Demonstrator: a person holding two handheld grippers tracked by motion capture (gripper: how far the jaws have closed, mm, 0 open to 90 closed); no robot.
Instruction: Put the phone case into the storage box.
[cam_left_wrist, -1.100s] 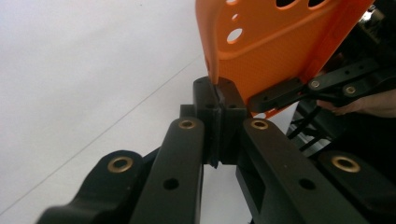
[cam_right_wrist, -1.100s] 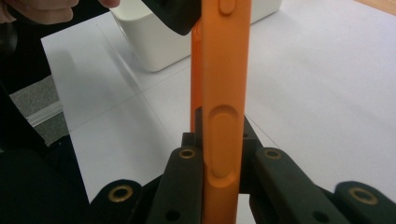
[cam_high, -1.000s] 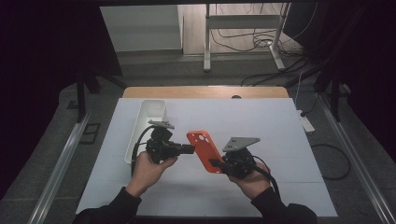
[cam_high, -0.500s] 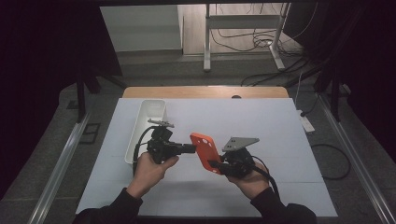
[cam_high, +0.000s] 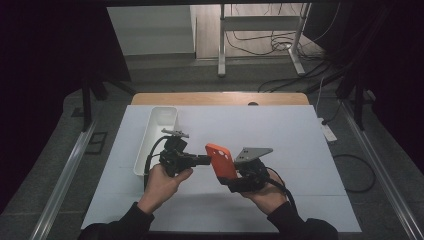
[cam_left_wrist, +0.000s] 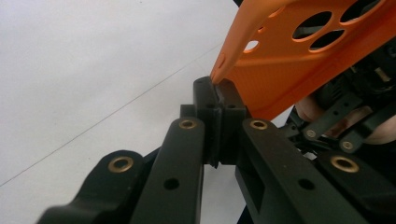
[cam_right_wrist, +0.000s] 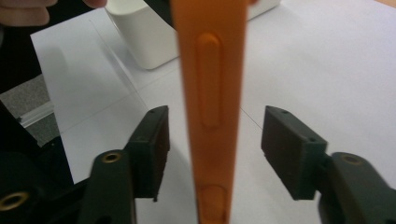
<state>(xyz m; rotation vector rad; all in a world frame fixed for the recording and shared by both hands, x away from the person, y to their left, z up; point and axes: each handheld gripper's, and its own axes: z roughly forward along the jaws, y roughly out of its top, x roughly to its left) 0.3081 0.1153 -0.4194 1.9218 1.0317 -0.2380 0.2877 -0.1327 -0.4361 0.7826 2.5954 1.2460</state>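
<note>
Two hands level, left gripper (cam_high: 206, 160) pinching orange case (cam_high: 221, 161) — right gripper (cam_right_wrist: 215, 156) just opened

One orange phone case (cam_high: 221, 161) sits at the centre of the high view. One white bin (cam_high: 156, 137) lies to its left, on one white table sheet (cam_high: 300, 150). Two grippers are there: the left gripper (cam_high: 206, 160) and the right gripper (cam_high: 231, 182). Two hands hold them. Behind the table stands what looks like one metal stand (cam_high: 260, 37), dimly lit.

orange phone case (cam_right_wrist: 212, 112) blurred and cut off top and bottom in the right gripper view, its far end cropped in the left gripper view, white bin (cam_right_wrist: 144, 37) cut by the top edge
</note>
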